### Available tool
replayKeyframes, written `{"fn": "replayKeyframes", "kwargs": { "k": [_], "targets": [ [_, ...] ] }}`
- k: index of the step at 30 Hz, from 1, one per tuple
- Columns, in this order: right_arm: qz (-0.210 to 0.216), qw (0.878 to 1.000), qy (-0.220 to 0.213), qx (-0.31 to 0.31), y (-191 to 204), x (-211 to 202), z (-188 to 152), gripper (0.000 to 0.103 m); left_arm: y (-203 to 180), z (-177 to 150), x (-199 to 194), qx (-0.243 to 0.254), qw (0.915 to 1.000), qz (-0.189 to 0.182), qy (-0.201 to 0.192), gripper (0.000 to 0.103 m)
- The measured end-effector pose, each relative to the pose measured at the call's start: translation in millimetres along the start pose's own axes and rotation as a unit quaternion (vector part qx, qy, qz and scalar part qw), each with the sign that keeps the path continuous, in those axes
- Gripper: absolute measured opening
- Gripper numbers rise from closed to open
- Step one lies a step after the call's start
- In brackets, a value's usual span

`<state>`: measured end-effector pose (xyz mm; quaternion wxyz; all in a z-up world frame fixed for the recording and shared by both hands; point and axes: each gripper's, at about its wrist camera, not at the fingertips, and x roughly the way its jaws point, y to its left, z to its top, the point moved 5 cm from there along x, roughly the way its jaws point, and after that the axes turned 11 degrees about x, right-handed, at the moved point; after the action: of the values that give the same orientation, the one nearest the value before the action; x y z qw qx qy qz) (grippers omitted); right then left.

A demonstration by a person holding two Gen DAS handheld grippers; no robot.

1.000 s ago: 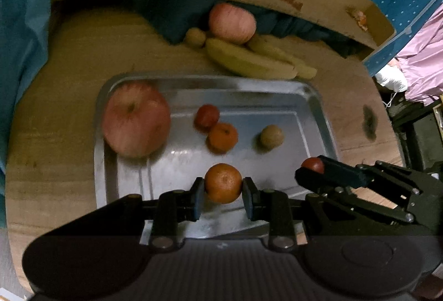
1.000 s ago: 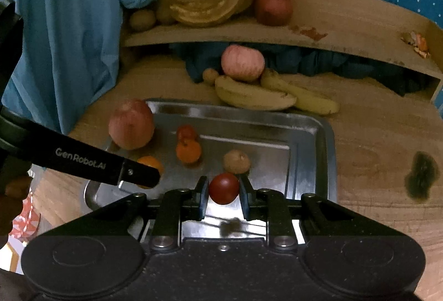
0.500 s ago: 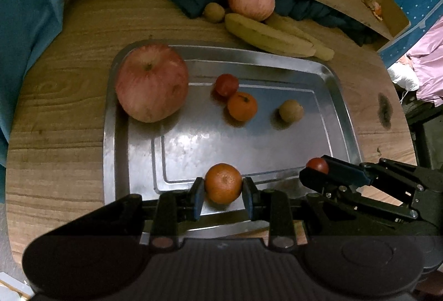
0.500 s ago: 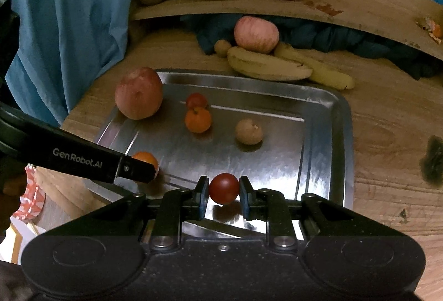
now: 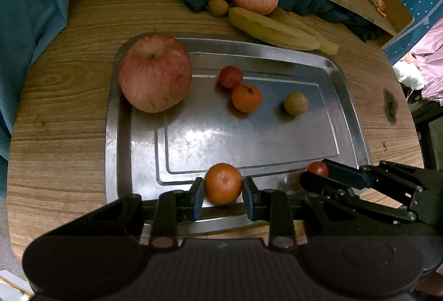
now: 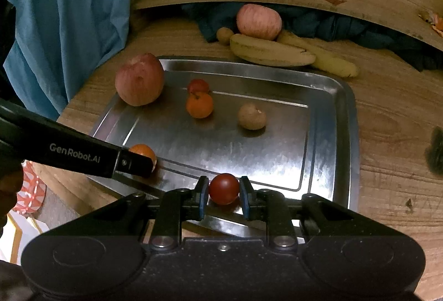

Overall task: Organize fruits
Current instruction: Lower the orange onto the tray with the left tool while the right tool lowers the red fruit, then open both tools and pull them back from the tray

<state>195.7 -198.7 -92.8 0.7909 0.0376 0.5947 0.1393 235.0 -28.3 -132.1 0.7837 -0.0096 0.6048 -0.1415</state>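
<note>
Over the tray, left jaws grip a tangerine; right, a tomato.

Both wrist cameras look forward and steeply down from close above the near edge of the metal tray, the left view from its near-left, the right from its near-right, sharing the whole tray and the table's far edge.

My right claw pinches a small red tomato over the near edge of the metal tray. My left claw grips a tangerine at the tray's near left corner. A big apple sits in the far left corner.
</note>
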Motion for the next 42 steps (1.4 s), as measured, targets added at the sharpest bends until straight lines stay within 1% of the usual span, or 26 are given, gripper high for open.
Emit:
{"fn": "replayKeyframes", "kwargs": {
  "k": [5,10,11,12,13,14,16,17,19,21,23,25,27,28,30,33,35,38,42],
  "targets": [
    [0.002,1.0,-0.004,0.002,-1,-3,-3,0.029,-2,-3,-1,-0.002,1.0,0.008,0.002,0.034],
    [0.004,1.0,-0.01,-0.002,-5,-11,-8,0.034,-5,-7,-6,-0.006,0.9998,0.017,-0.004,0.048],
    [0.005,1.0,-0.012,-0.003,-6,-13,-9,0.038,-6,-8,-8,-0.007,0.9998,0.02,-0.006,0.05],
    [0.006,1.0,-0.015,-0.003,-6,-16,-9,0.042,-7,-9,-11,-0.007,0.9997,0.023,-0.009,0.053],
    [0.007,1.0,-0.018,-0.005,-8,-20,-11,0.043,-8,-11,-14,-0.009,0.9995,0.028,-0.012,0.058],
    [0.007,1.0,-0.02,-0.005,-9,-23,-12,0.045,-8,-12,-17,-0.009,0.9993,0.032,-0.015,0.061],
    [0.012,1.0,-0.026,-0.004,-12,-30,-14,0.051,-9,-17,-24,-0.012,0.9988,0.044,-0.02,0.07],
    [0.014,0.999,-0.029,-0.003,-14,-35,-15,0.056,-10,-19,-27,-0.013,0.9985,0.048,-0.023,0.072],
    [0.017,0.999,-0.036,-0.004,-18,-44,-18,0.06,-11,-26,-34,-0.018,0.9978,0.056,-0.029,0.079],
    [0.018,0.999,-0.04,-0.004,-21,-51,-23,0.067,-12,-32,-41,-0.024,0.9971,0.064,-0.034,0.084],
    [0.02,0.999,-0.045,-0.004,-25,-60,-28,0.072,-13,-39,-46,-0.03,0.9965,0.069,-0.037,0.088],
    [0.022,0.998,-0.05,-0.002,-30,-68,-32,0.078,-15,-47,-52,-0.037,0.9956,0.075,-0.042,0.096],
    [0.024,0.998,-0.055,0.002,-35,-76,-37,0.086,-18,-54,-57,-0.042,0.9948,0.08,-0.048,0.099],
    [0.025,0.998,-0.057,0.004,-37,-79,-39,0.089,-19,-58,-59,-0.044,0.9944,0.081,-0.051,0.101],
    [0.029,0.998,-0.059,0.009,-41,-86,-45,0.098,-20,-65,-64,-0.048,0.9936,0.084,-0.057,0.103],
    [0.038,0.997,-0.06,0.014,-48,-95,-53,0.102,-20,-75,-70,-0.058,0.9909,0.095,-0.076,0.103],
    [0.038,0.997,-0.063,0.014,-52,-100,-58,0.102,-19,-82,-73,-0.061,0.9894,0.102,-0.082,0.103],
    [0.031,0.997,-0.066,0.013,-56,-105,-65,0.102,-21,-89,-75,-0.055,0.9889,0.111,-0.082,0.103],
    [0.027,0.997,-0.066,0.012,-61,-111,-73,0.102,-28,-98,-72,-0.043,0.9908,0.107,-0.071,0.103]
  ]
}}
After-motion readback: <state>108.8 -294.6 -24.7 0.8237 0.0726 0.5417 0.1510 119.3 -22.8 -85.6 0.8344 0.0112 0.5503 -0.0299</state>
